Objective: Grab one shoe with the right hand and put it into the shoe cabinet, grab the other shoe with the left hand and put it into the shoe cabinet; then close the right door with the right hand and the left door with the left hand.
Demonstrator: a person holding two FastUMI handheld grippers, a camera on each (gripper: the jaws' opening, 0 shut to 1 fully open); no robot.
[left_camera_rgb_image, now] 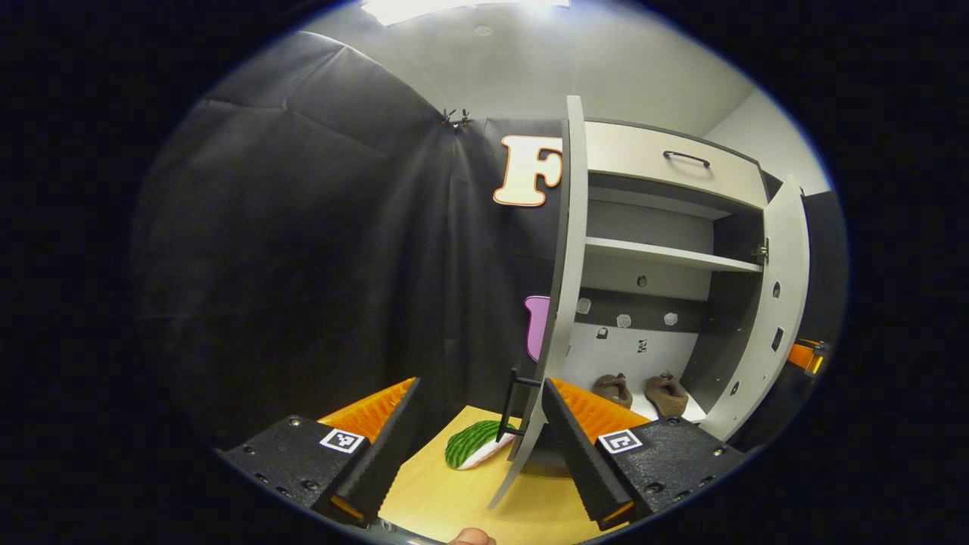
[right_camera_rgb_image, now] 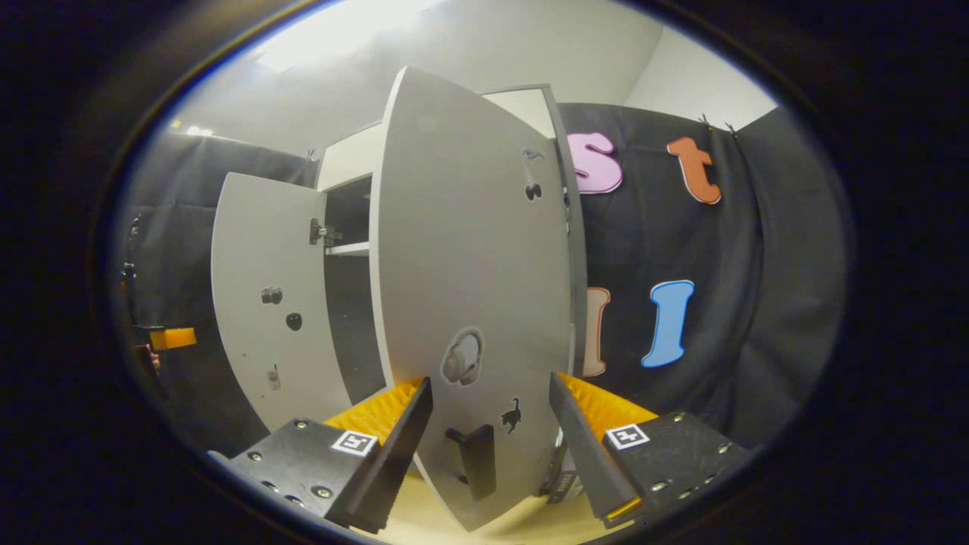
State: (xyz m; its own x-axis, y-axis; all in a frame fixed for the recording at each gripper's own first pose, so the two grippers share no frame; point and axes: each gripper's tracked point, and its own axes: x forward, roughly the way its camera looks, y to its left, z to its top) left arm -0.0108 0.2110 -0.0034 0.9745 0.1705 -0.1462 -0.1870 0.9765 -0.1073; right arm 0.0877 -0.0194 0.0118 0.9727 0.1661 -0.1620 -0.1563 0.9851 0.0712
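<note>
The shoe cabinet (left_camera_rgb_image: 666,163) stands with both doors swung out. Two brown shoes (left_camera_rgb_image: 613,390) (left_camera_rgb_image: 666,393) sit side by side on its bottom shelf. In the left gripper view the left door (left_camera_rgb_image: 564,265) is edge-on, its black handle (left_camera_rgb_image: 518,405) just ahead of my open left gripper (left_camera_rgb_image: 481,454); the door's lower edge lies between the fingers, nearer the right one. In the right gripper view the right door (right_camera_rgb_image: 469,250) stands close in front, and its black handle (right_camera_rgb_image: 477,458) sits between the fingers of my open right gripper (right_camera_rgb_image: 488,446), untouched by either.
A green striped, watermelon-patterned object (left_camera_rgb_image: 473,445) lies on the wooden surface (left_camera_rgb_image: 454,499) left of the cabinet. The right door (left_camera_rgb_image: 764,318) shows past the shelves (left_camera_rgb_image: 666,253), and the left door (right_camera_rgb_image: 265,303) hangs open beyond the right one. Black cloth walls close in on both sides.
</note>
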